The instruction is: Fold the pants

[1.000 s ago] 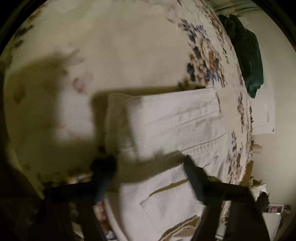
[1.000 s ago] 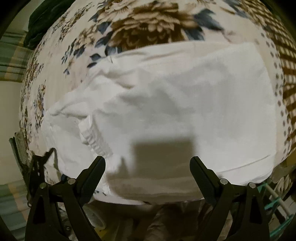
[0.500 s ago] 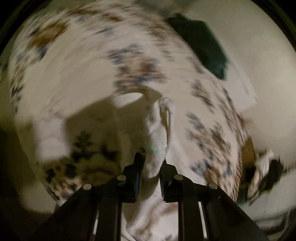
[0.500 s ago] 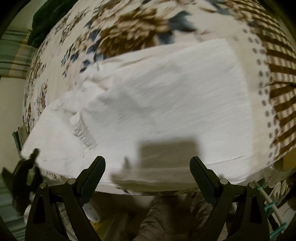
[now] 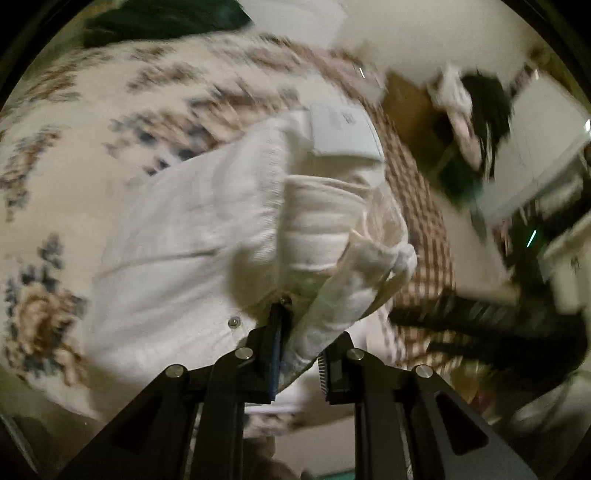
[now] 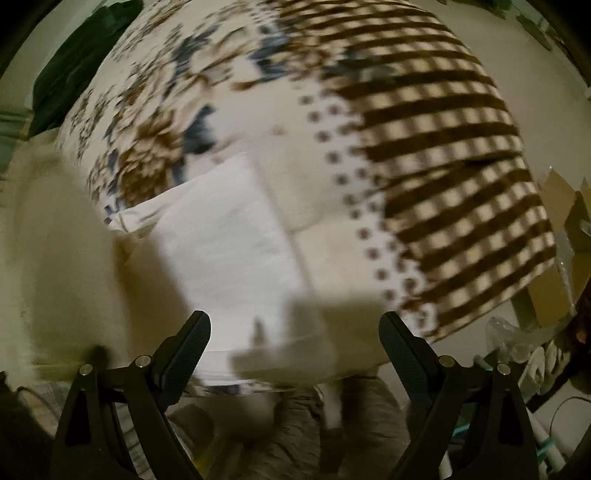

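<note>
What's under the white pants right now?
The floral bedspread shows around the white pants, which the left tongs grip by a bunched edge. Whatever lies directly beneath the fabric is covered.

matt white cloth pants (image 5: 207, 236); soft printed cloth bedspread (image 6: 443, 155).

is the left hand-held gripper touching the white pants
Touching. The left wrist view shows the left hand-held gripper pinching a bunched fold of the white pants between its fingers.

Floral and checked bedspread (image 6: 424, 155), plain pale wall (image 5: 424, 33), dim light.
</note>
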